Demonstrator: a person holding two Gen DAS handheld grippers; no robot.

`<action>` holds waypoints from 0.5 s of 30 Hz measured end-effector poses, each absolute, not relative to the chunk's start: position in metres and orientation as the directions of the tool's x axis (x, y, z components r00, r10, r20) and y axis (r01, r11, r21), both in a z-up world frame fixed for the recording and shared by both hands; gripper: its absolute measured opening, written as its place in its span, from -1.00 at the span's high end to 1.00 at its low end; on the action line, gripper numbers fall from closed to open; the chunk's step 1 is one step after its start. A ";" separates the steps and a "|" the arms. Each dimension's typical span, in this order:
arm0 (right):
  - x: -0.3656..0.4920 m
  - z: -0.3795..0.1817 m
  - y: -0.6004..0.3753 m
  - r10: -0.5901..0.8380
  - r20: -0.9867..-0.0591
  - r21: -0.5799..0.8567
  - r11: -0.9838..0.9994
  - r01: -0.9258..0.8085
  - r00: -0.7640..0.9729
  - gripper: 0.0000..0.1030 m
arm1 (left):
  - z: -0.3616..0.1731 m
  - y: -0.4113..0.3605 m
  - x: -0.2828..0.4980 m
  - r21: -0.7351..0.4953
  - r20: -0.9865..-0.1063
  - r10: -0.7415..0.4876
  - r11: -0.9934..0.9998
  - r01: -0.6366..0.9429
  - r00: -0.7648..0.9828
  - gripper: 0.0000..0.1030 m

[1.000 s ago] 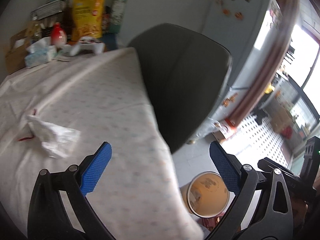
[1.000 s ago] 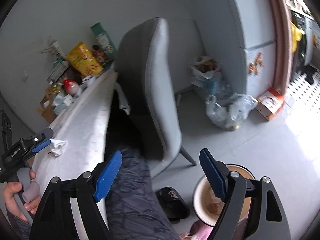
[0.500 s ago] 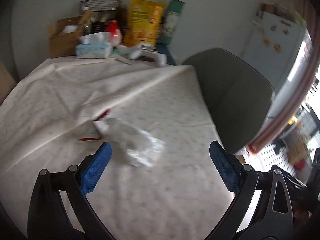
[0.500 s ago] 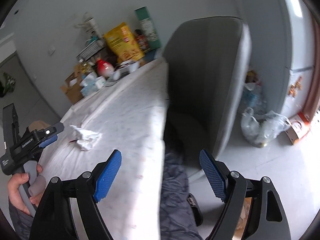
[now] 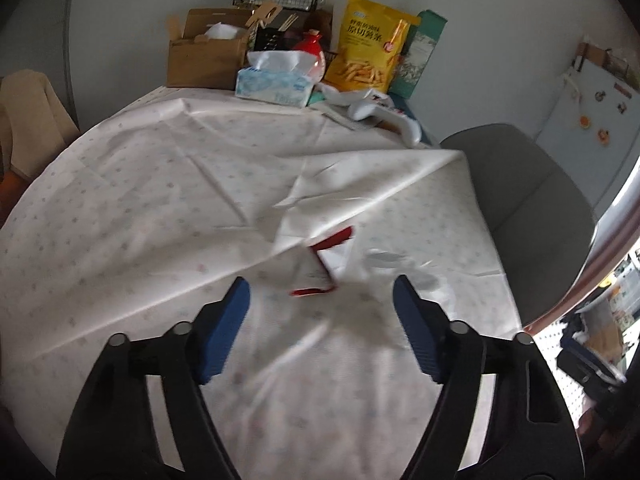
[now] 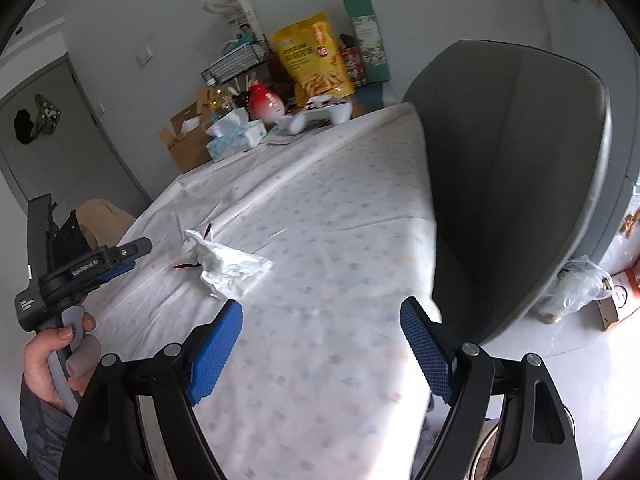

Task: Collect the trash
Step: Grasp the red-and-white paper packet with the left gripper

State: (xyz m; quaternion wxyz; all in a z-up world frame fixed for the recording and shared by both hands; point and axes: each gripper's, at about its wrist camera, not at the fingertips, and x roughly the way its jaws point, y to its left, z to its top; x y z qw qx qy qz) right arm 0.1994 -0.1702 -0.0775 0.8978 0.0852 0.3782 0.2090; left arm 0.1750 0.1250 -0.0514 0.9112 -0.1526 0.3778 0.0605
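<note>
Left wrist: left claw (image 5: 322,312) angled down, closing, empty, above crumpled wrapper (image 5: 320,270); right claw (image 6: 320,340) wide.

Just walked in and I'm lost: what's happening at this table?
A person is clearing trash with hand-held tongs in each hand. The left tongs are aimed at a crumpled white wrapper with red strips lying on the tablecloth; their jaws are closing, but the pads do not press on it yet. The right tongs hang open over the cloth near the grey chair, holding nothing. The wrapper has not been picked up.
</note>
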 end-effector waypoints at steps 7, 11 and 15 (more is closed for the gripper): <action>0.207 -0.082 -0.145 0.450 -0.659 0.294 0.892 -0.344 0.603 -0.56 | -0.076 0.130 0.187 -0.140 -0.760 -0.006 0.978 -0.155 0.649 -0.17; 0.211 -0.086 -0.130 0.450 -0.672 0.276 0.889 -0.365 0.588 -0.56 | -0.087 0.126 0.196 -0.095 -0.777 -0.010 0.990 -0.101 0.629 -0.03; 0.218 -0.095 -0.112 0.436 -0.697 0.245 0.891 -0.383 0.569 -0.56 | -0.095 0.120 0.204 -0.062 -0.792 -0.004 0.995 -0.075 0.611 0.15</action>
